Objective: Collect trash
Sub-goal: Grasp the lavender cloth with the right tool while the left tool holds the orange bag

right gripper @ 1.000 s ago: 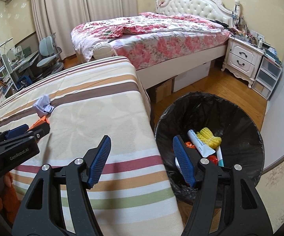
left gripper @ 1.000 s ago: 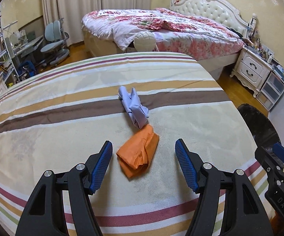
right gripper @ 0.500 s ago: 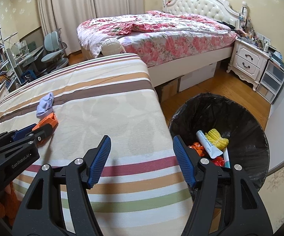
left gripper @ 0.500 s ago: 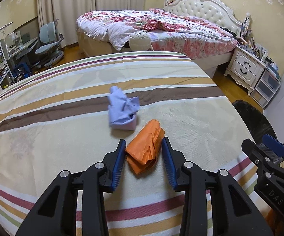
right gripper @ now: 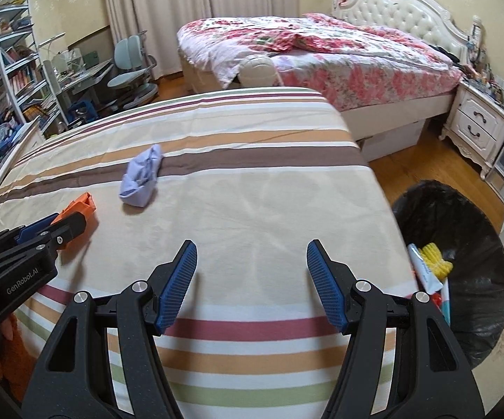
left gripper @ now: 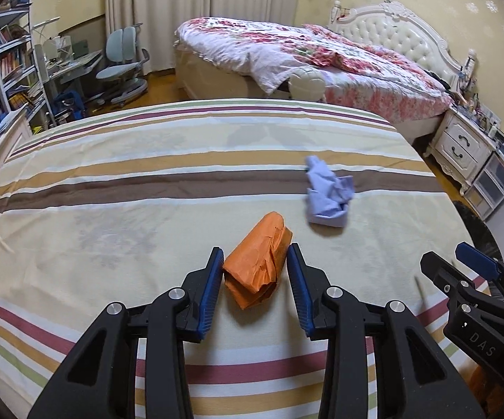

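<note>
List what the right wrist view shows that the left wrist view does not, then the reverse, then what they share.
Only the right wrist view: the inside of the black-lined trash bin, holding a white tube and a yellow item, and the right gripper open over bare sheet.

Only the left wrist view: the left gripper shut on the orange wad, seen between its pads.

Both: the striped bed, the orange wad, the crumpled blue wad lying apart from it, and the floral bed behind.
</note>
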### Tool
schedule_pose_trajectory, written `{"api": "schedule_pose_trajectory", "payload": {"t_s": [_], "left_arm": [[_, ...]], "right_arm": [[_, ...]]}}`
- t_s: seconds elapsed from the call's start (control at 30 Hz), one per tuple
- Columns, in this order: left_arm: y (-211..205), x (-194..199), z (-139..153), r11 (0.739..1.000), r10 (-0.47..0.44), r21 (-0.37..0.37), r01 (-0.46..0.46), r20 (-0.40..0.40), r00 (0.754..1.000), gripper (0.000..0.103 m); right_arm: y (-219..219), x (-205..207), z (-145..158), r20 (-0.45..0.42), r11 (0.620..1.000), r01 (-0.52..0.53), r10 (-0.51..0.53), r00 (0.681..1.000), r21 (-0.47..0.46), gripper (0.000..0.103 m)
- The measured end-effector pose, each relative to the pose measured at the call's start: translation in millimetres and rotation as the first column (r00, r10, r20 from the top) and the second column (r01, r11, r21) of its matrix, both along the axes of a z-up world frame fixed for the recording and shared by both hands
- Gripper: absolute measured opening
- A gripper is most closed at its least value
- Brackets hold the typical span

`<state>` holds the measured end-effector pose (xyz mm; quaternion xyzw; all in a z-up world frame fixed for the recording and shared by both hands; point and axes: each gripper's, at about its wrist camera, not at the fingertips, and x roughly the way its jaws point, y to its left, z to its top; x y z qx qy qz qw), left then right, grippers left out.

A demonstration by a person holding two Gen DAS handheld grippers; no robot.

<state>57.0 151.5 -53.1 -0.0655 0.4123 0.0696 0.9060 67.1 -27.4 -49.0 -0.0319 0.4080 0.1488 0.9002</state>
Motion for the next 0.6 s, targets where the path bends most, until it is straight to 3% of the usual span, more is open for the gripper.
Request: {"api": "schedule_pose_trajectory", "payload": {"t_s": [0.6], "left_arm": [[69, -4, -5, 0.993, 0.117, 0.006, -0.117, -0.009, 0.993, 0.038]], "right_arm": [[90, 17, -5, -0.041, 0.988, -0.142, 0.14, 0.989, -0.056, 0.064]]}}
